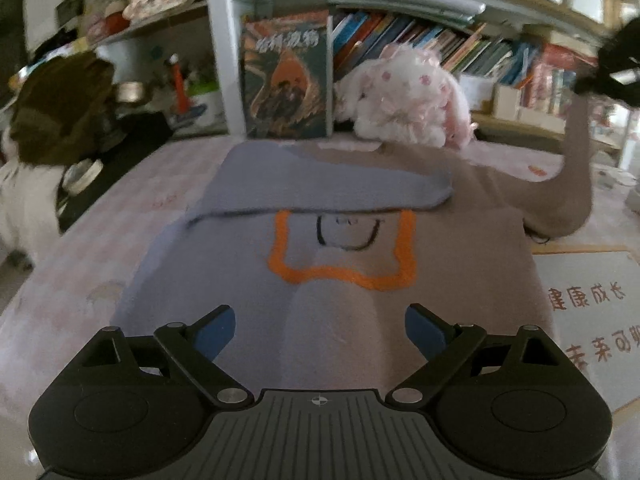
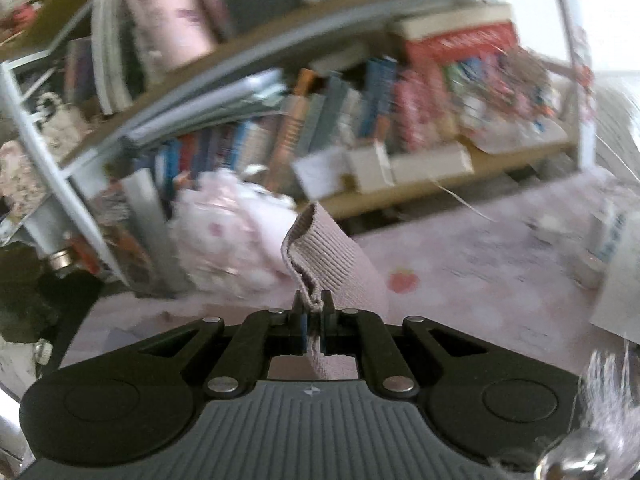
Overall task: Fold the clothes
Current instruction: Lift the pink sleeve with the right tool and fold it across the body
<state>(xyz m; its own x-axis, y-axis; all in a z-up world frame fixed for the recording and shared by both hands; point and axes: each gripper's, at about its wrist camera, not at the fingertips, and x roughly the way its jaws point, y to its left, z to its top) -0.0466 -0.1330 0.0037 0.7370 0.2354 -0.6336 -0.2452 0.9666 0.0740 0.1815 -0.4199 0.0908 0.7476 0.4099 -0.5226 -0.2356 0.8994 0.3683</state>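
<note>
A sweater [image 1: 344,280], blue-grey on the left and taupe on the right with an orange outline on its front, lies flat on the pink bedspread [image 1: 72,288]. Its left sleeve [image 1: 320,188] is folded across the chest. My left gripper [image 1: 320,334] hovers open over the sweater's lower part, nothing between its blue pads. The taupe right sleeve [image 1: 576,168] is lifted off the bed at the right. My right gripper [image 2: 314,312] is shut on that sleeve's ribbed cuff [image 2: 316,248], which sticks up between the fingers. The right gripper [image 1: 618,64] appears dark at the upper right of the left wrist view.
A pink plush rabbit [image 1: 408,96] and a large upright book [image 1: 286,80] stand behind the sweater against a shelf of books [image 1: 440,44]. A white printed sheet [image 1: 592,312] lies at the right. Dark clothing and tape rolls [image 1: 82,174] sit at the left.
</note>
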